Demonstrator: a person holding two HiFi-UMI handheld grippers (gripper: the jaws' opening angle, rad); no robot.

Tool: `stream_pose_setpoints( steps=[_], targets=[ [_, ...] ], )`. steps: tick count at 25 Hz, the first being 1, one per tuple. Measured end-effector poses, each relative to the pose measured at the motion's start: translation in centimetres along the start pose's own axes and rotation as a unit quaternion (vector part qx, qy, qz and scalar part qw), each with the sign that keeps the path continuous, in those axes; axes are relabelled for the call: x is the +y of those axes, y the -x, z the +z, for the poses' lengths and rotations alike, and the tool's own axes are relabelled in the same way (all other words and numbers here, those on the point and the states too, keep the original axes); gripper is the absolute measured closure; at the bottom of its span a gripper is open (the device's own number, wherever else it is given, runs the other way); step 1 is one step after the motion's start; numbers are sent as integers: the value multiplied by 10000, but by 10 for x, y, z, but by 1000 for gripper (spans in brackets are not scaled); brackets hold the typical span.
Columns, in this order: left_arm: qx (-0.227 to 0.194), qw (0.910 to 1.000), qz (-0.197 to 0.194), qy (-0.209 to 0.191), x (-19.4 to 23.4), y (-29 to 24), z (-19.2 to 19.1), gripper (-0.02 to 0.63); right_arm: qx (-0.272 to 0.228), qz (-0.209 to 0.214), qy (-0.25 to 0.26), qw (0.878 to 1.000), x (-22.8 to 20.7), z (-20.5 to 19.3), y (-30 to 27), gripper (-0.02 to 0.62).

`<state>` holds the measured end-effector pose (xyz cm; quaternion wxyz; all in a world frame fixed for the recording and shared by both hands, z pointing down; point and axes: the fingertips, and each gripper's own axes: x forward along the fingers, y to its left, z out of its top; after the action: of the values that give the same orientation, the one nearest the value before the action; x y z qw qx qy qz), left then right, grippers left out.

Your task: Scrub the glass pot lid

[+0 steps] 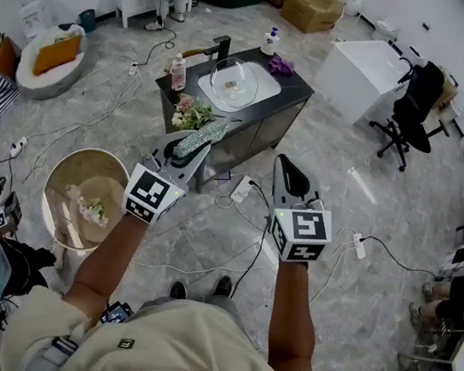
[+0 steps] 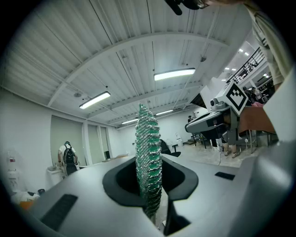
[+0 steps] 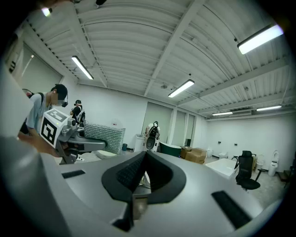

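Green-silver mesh scrubber [image 2: 148,152] pinched edge-on in the left gripper [image 1: 180,156], likely held ready as the scrubbing tool. Right gripper [image 3: 143,173]: jaws pressed together, nothing between them, probably free to steady the lid. Glass pot lid [image 1: 235,79] lies in the white sink [image 1: 262,99] ahead, well apart from both.

Bright ceiling strip lights [image 2: 174,73], sharp focus, fisheye-warped edges

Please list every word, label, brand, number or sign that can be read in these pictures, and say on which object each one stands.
No text can be read in any view.
Square markers on the left tool and the right tool: black-and-white patterns, no letters.
Pink bottle and white bottle on the counter: labels too small to read.
Cardboard boxes: no legible print.
Scrubbing pad in the left tool: no print.
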<state>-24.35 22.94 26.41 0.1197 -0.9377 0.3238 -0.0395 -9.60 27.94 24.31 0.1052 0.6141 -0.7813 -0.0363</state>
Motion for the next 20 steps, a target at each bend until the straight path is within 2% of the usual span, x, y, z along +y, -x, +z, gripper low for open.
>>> stream_pose_setpoints(
  steps=[7,15,20],
  targets=[
    [-22,10000,29,51,-2,-13,3,515,-31,29,-27,10000,-13,-1,-5,572],
    [168,9997,148,34,0,-28,-8,515,10,128,-100,9999,-27,-14,-21,572],
    [295,9992,257,17,-2,-47,-10,515,-207,349,-455,9981,-46,-18,-32,571]
  ],
)
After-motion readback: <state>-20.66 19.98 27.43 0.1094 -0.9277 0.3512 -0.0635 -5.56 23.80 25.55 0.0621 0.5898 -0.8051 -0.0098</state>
